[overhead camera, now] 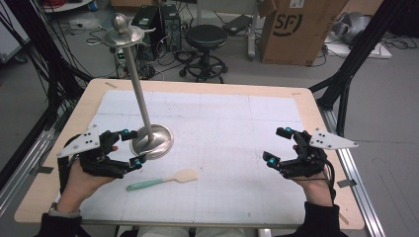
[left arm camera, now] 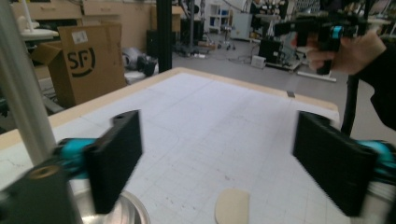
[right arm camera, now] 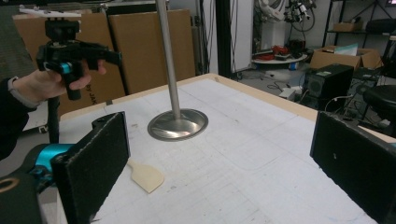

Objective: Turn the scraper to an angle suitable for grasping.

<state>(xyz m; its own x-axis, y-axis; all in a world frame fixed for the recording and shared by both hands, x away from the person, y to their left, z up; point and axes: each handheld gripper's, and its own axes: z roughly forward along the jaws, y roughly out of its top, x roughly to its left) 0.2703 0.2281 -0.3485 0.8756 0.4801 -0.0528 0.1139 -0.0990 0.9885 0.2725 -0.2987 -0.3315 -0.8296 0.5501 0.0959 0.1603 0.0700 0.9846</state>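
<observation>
On the white gridded mat (overhead camera: 237, 148), just right of my left gripper (overhead camera: 132, 148), stands the metal stand (overhead camera: 154, 138): a round polished base with 1 slim pole that rises to a dish and a ball knob at the top. Its base sits on the left half of the table (overhead camera: 306, 106), and my left gripper's 2 jaws stand apart right beside it, with nothing between them; in the left gripper view the base edge (left arm camera: 126, 210) shows low beside the left jaw and the pole climbs the left edge. Just in front of the base, toward me, lies a spatula (overhead camera: 162, 180) with a green handle and a pale blade, flat on the mat and apart from the stand. I see its blade (right arm camera: 145, 176) in the right gripper view as well, with the stand beyond it. My right gripper (overhead camera: 280, 147) hovers over the right side of the mat, well apart from both, jaws wide and empty.
</observation>
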